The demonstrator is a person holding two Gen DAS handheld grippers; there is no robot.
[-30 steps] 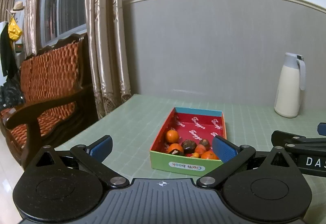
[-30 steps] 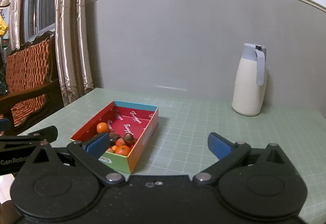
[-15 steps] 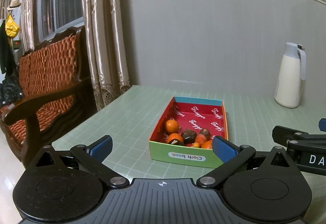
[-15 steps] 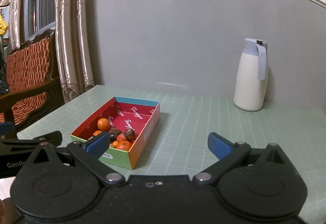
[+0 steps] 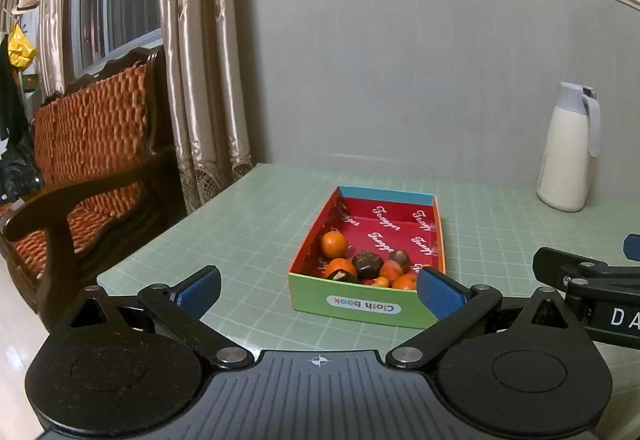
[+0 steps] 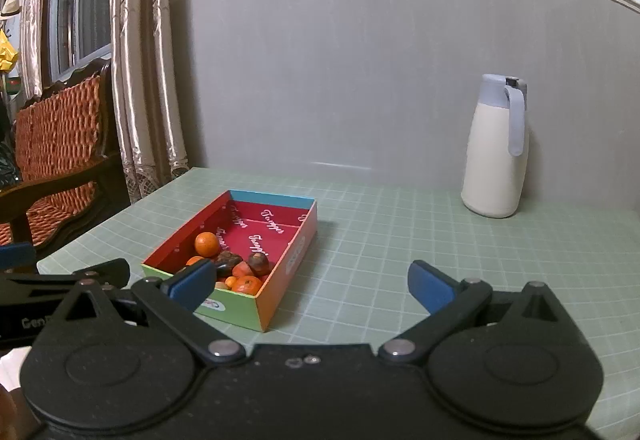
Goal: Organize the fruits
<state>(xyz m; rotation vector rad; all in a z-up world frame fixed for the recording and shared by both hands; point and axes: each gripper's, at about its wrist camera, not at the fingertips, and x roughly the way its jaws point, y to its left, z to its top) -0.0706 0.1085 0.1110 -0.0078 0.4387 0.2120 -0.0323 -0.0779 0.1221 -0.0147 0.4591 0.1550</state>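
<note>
Fruits are seen heaped at box near end; nothing outside. Left gripper & right gripper are held apart, empty. Sorted or unsorted: can't be told.

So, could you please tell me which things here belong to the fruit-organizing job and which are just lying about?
Part of the job:
- colourful box on the green table
- orange fruits and dark brown fruits inside it
- left gripper and right gripper, jaws open, empty

Just there:
- white jug by the wall
- wooden chair
- curtains
</note>
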